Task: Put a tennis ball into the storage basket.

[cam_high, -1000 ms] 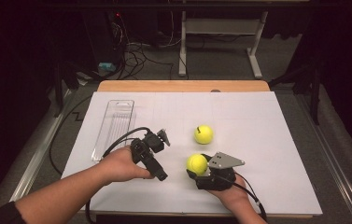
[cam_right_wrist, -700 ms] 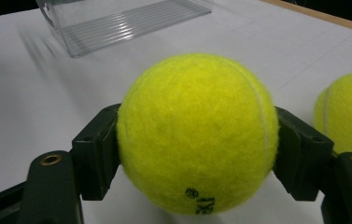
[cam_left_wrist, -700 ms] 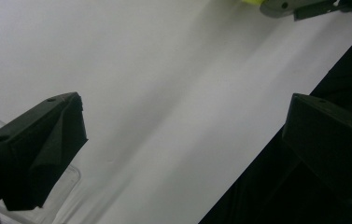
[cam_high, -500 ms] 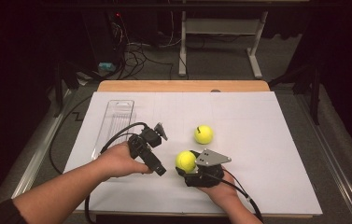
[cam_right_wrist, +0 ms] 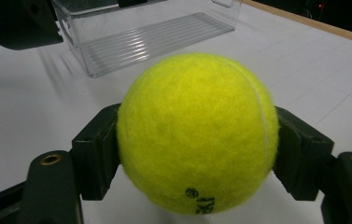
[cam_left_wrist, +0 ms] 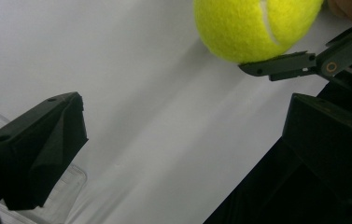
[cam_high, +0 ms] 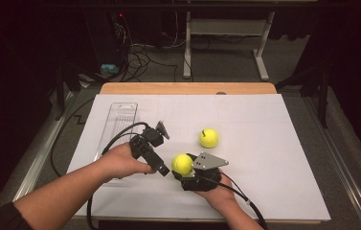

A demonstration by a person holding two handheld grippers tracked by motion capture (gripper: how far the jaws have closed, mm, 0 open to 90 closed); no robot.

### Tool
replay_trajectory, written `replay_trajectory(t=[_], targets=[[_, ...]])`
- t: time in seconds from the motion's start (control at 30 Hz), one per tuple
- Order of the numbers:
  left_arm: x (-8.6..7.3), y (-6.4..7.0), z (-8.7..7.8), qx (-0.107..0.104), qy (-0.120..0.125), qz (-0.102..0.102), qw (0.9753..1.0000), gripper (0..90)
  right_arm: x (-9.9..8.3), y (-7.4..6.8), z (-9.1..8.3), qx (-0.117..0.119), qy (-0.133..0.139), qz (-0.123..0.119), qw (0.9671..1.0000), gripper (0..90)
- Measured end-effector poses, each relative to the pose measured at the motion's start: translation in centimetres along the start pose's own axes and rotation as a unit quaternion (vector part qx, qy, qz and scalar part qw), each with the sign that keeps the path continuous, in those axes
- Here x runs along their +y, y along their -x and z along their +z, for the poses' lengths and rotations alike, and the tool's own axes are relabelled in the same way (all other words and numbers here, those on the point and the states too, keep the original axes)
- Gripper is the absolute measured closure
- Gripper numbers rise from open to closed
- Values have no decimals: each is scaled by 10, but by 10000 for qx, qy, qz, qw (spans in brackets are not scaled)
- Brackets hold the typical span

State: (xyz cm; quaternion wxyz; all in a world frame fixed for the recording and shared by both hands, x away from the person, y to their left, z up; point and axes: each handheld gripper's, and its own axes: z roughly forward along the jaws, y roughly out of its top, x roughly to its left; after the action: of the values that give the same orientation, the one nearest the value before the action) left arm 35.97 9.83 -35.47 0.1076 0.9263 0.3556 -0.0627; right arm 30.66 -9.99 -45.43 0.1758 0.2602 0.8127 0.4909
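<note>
right tongs point(cam_right_wrist: 197, 140) clamped on the tennis ball point(cam_high: 182, 164), held over the white counter point(cam_high: 274, 143) near its front. left tongs point(cam_left_wrist: 183, 135) spread apart just beside it. second ball point(cam_high: 208, 138) sits near, clear bin point(cam_high: 116, 120) at left.
</note>
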Motion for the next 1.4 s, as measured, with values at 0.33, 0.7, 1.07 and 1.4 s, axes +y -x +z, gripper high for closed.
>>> replay_trajectory(t=[0.33,0.7,1.07,1.4], targets=[[8,5,3,-8,14,-12,10000,8,-3,-5,3,60,-3,-4,10000,271],[17,9,3,-24,-41,47,10000,8,-2,-11,4,103,5,-29,9999,271],[25,13,7,-11,-91,60,9999,8,-1,-11,3,132,114,18,9998,270],[31,14,9,-9,-109,15,9999,8,0,-12,3,128,206,148,9996,271]])
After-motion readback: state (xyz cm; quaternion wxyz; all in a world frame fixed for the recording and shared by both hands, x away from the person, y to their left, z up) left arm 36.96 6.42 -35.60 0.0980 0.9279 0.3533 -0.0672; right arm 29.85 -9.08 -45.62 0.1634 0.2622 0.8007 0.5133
